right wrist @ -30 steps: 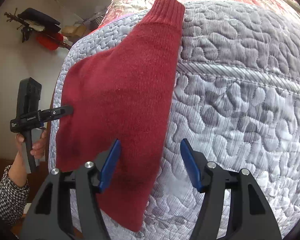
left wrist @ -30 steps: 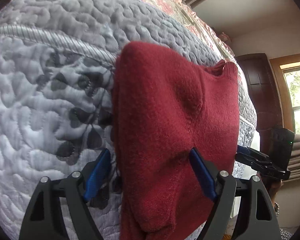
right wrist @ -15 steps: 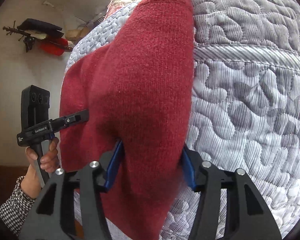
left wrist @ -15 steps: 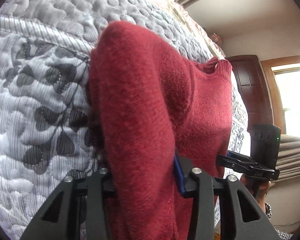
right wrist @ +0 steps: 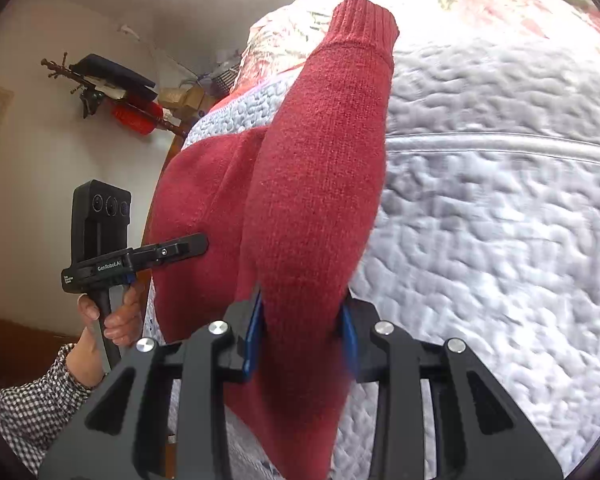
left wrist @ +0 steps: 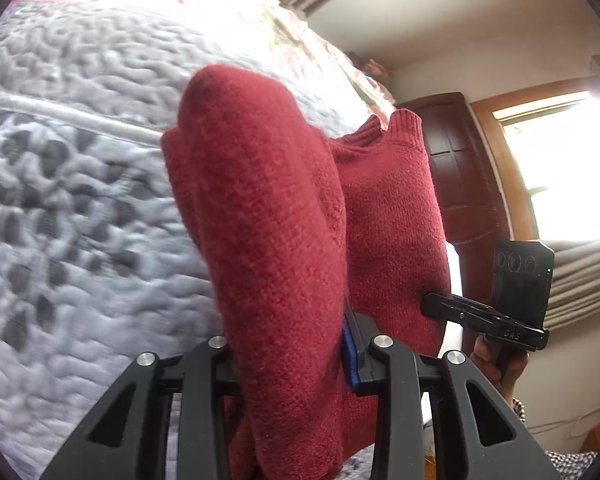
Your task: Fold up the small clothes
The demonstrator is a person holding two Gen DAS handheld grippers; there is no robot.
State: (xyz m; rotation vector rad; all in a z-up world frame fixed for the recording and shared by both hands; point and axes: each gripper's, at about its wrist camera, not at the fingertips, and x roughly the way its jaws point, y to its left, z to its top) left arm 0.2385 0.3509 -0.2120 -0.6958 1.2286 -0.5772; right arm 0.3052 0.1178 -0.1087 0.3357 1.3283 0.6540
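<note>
1. On my far left, in the left wrist view, lies the pale grey quilted bedspread with a dark leaf print [left wrist: 80, 208]. It covers the bed under everything else, and a corded seam crosses it.
2. Next comes the dark red knitted sweater [left wrist: 268, 240]. Its near part is bunched into a thick raised fold, standing up off the quilt.
3. My left gripper [left wrist: 290, 354] is clamped on that fold. The wool fills the gap between the black fingers, and only the right blue pad [left wrist: 350, 356] shows.
4. Right of the fold, the sweater's body lies flat on the bedspread, with its ribbed neckline at the far end.
5. At the right edge of this view my right gripper [left wrist: 432, 305] touches the sweater's side from beyond the bed edge, before a dark brown wooden door [left wrist: 460, 184].
6. In the right wrist view, a hand [right wrist: 116, 316] in a black-and-white checked sleeve [right wrist: 32, 396] holds the left gripper's handle at the left; its fingers meet the sweater's edge.
7. In the centre, my right gripper is closed on the sweater's sleeve, wool pinched between both blue pads; the ribbed cuff [right wrist: 364, 24] points away.
8. The bedspread fills the right.
</note>
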